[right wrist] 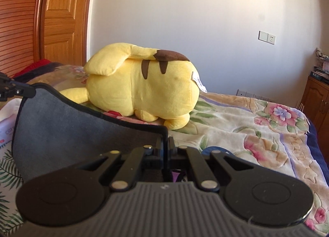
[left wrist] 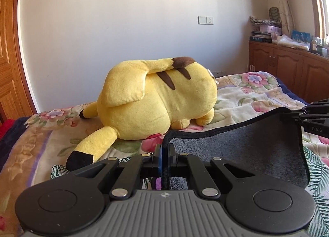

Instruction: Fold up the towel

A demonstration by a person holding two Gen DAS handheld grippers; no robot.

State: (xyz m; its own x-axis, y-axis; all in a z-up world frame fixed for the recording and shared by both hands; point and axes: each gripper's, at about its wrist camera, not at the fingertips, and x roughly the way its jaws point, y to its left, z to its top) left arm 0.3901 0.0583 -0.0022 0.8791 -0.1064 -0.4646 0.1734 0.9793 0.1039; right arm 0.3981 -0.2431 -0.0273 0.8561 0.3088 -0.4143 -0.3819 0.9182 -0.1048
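A dark grey towel (left wrist: 242, 144) with a black hem hangs lifted above the bed, stretched between both grippers. My left gripper (left wrist: 164, 148) is shut on its left corner; the hem runs between the fingers. My right gripper (right wrist: 165, 144) is shut on the towel's (right wrist: 67, 125) right corner. The right gripper (left wrist: 308, 115) also shows at the right edge of the left wrist view, clamped on the far corner. The left gripper (right wrist: 18, 90) shows at the left edge of the right wrist view, holding the other corner. The towel sags between them.
A large yellow plush toy (left wrist: 160, 97) lies on the floral blanket (left wrist: 246, 90) just beyond the towel. A wooden wardrobe (right wrist: 41, 20) stands at the left, a wooden cabinet (left wrist: 287, 68) with clutter at the right. A white wall is behind.
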